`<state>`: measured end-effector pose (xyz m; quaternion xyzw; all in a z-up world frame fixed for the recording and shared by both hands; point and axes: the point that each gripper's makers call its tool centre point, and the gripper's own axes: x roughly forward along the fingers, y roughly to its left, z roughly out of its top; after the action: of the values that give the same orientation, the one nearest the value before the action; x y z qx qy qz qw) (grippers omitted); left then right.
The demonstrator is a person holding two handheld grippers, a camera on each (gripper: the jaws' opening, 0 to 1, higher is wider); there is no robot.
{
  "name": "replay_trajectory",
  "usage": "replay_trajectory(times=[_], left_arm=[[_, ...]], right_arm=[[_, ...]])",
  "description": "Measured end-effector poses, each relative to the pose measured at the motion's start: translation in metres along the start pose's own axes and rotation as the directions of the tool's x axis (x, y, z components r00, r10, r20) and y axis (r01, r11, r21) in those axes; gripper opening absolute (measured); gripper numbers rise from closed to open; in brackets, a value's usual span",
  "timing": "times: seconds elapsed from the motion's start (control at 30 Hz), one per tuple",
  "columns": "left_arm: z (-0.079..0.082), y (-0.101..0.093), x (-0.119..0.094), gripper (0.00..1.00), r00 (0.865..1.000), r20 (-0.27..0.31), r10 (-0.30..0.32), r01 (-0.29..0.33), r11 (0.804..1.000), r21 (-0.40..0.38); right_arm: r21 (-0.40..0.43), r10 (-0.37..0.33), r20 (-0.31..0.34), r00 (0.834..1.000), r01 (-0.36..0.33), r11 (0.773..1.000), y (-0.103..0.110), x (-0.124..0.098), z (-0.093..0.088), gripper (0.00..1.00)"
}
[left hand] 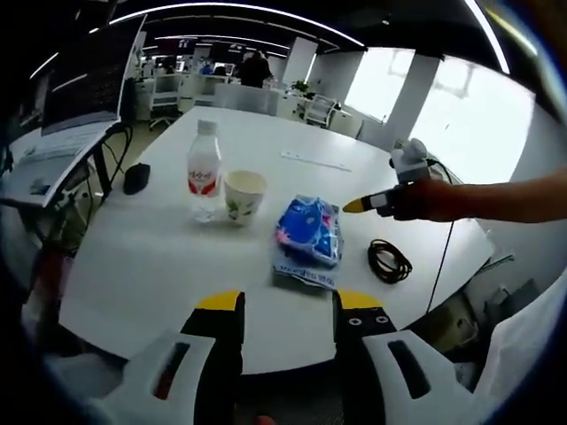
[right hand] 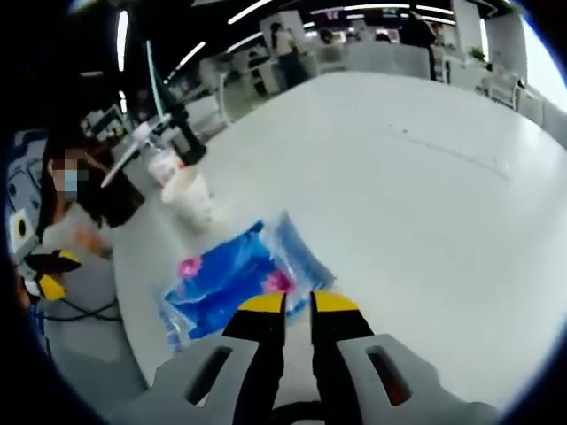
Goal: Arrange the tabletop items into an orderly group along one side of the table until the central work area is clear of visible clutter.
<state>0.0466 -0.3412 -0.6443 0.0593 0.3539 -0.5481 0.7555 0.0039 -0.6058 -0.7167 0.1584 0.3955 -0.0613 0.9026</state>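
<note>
On the white table (left hand: 159,266) a clear water bottle (left hand: 204,173) with a red label stands next to a paper cup (left hand: 244,195). A blue tissue packet (left hand: 308,232) lies right of them, and a coiled black cable (left hand: 388,259) lies beyond it. My left gripper (left hand: 290,305) hovers open over the near table edge, short of the packet. A hand holds my right gripper (left hand: 356,205) just right of the packet. In the right gripper view, my right gripper (right hand: 299,304) has its jaws nearly together, empty, above the packet (right hand: 235,283). The bottle (right hand: 159,164) and cup (right hand: 190,195) stand farther left.
A black mouse (left hand: 135,177) sits near the table's left edge, and a thin pale strip (left hand: 314,161) lies at the far side. A laptop (left hand: 80,88) rests on a side stand at left. My left gripper (right hand: 49,274) shows at the left, held by a person.
</note>
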Motion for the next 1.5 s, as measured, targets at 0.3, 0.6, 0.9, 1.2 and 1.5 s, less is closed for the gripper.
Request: replay_trajectory(times=[0.3, 0.6, 0.9, 1.2, 1.5], left_arm=[[-0.001, 0.0, 0.0, 0.38, 1.0, 0.0, 0.0, 0.0, 1.0, -0.004], [-0.01, -0.004, -0.002, 0.39, 1.0, -0.013, -0.012, 0.012, 1.0, -0.013], [-0.014, -0.005, -0.007, 0.39, 1.0, -0.01, -0.008, 0.008, 1.0, -0.025], [-0.02, -0.002, -0.009, 0.39, 1.0, 0.0, -0.015, 0.015, 0.998, -0.058], [-0.028, -0.01, 0.005, 0.38, 0.997, -0.033, -0.074, 0.072, 0.995, -0.073]], right_arm=[[-0.158, 0.033, -0.084, 0.996, -0.046, 0.986, 0.004, 0.011, -0.003, 0.13], [-0.316, -0.002, -0.125, 0.992, -0.038, 0.948, 0.009, 0.024, 0.003, 0.14], [-0.34, -0.036, -0.13, 0.991, -0.011, 0.94, 0.008, 0.03, -0.001, 0.07], [-0.329, -0.05, -0.127, 0.991, 0.005, 0.944, 0.013, 0.024, -0.015, 0.01], [-0.245, -0.061, -0.086, 0.994, 0.038, 0.969, 0.017, 0.006, -0.038, 0.01]])
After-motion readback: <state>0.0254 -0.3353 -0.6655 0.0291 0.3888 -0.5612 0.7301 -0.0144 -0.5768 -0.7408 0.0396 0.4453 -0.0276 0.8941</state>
